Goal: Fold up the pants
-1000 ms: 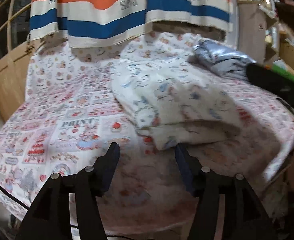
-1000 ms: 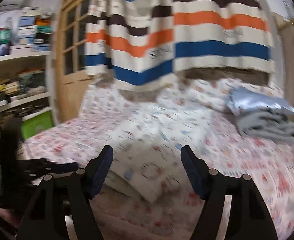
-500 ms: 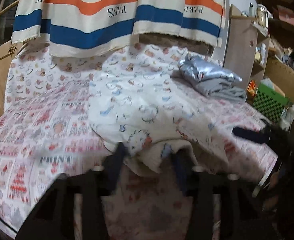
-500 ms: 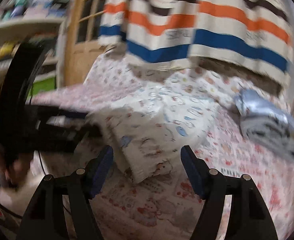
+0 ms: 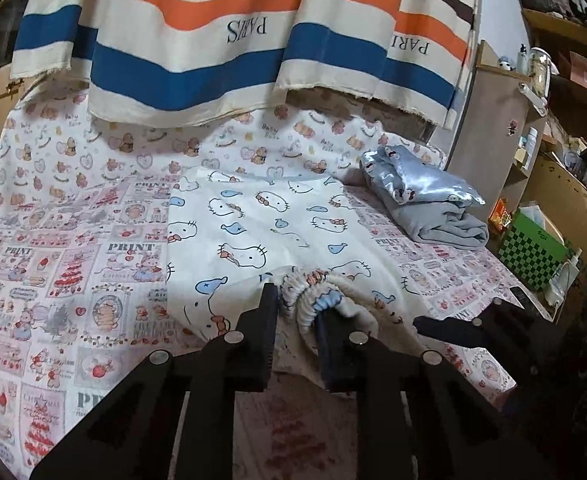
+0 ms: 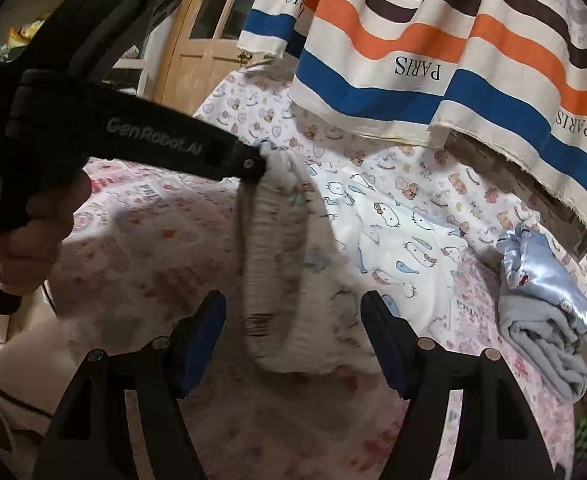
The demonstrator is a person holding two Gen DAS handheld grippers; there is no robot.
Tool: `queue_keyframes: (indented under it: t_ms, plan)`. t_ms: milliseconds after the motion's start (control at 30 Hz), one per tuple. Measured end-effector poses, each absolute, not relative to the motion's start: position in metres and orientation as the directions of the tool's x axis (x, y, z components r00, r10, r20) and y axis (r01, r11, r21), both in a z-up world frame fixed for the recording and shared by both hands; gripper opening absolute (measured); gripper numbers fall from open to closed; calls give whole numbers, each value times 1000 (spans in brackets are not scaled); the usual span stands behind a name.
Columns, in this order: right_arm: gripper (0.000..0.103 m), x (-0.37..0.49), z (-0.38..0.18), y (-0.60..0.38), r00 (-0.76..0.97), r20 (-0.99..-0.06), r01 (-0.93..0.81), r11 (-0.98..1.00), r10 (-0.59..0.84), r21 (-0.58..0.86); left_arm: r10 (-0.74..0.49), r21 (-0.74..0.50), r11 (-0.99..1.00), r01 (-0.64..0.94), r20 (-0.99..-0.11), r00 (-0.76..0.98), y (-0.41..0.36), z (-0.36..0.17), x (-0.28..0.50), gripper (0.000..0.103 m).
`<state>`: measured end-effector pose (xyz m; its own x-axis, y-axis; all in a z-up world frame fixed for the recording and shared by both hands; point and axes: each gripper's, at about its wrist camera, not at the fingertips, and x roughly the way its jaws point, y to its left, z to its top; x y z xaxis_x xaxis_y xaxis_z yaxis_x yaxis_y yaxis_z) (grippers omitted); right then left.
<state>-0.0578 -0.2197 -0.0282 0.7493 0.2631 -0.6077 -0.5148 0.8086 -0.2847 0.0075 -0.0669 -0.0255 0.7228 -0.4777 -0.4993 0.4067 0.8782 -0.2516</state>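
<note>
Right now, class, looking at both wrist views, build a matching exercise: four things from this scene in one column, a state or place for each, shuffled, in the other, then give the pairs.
Things:
1. left gripper
2. right gripper
3. cat-print pants
4. folded grey and blue clothes

States or places:
A. jaws wide, nothing pinched
B. stacked at the far right of the bed
C. clamped on the elastic waistband
D. spread on the bed, near edge lifted

Pairs: 1-C, 2-A, 3-D, 4-B
</note>
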Motion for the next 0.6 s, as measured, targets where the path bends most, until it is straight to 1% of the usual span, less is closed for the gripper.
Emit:
queue_keyframes:
  t_ms: [33, 67, 100, 133, 233, 267, 300, 400, 433, 500, 533, 567, 600]
  plan:
    - [71, -50, -29, -220, 720, -639, -533, 804, 269, -263, -481, -259, 877, 405, -501, 720, -66, -26, 10, 17]
    - [69, -44, -30, -219, 692, -665, -554, 797, 280, -241, -485, -270, 875, 403, -503, 716, -66, -26, 13, 17]
    - [63, -38, -31, -219, 673, -684, -567, 791, 283, -230, -493, -285, 870, 403, -502, 710, -64, -26, 16, 17]
    - [61, -32, -33, -218, 658, -700, -575, 786, 278, -228, -500, -297, 866, 403, -501, 707, -63, -26, 17, 17]
    - [60, -22, -36, -223, 618, -719, -603, 778, 318, -174, -483, -284, 876, 391, -506, 715, -62, -27, 20, 17]
    - [52, -18, -37, -225, 619, -720, -595, 785, 314, -169, -468, -268, 884, 384, -512, 720, -63, -28, 21, 17]
    - [37, -15, -40, -225, 631, -723, -576, 794, 281, -194, -461, -260, 887, 381, -515, 723, -63, -29, 20, 17]
    - [21, -17, -35, -232, 648, -702, -566, 804, 296, -183, -454, -248, 891, 380, -508, 732, -58, -30, 19, 17]
    - [21, -19, -31, -236, 657, -687, -564, 807, 310, -176, -448, -239, 894, 379, -505, 738, -57, -31, 17, 18]
    - [17, -20, -23, -245, 673, -662, -549, 823, 331, -146, -440, -215, 897, 385, -501, 745, -56, -31, 15, 24]
    - [17, -18, -20, -249, 669, -658, -547, 828, 345, -122, -443, -205, 895, 396, -497, 746, -57, -31, 13, 24]
    - [16, -13, -17, -255, 652, -661, -551, 831, 370, -78, -455, -201, 889, 412, -498, 738, -57, -30, 11, 32]
    - [16, -10, -15, -257, 646, -663, -549, 834, 378, -59, -484, -214, 872, 440, -507, 713, -57, -29, 11, 44]
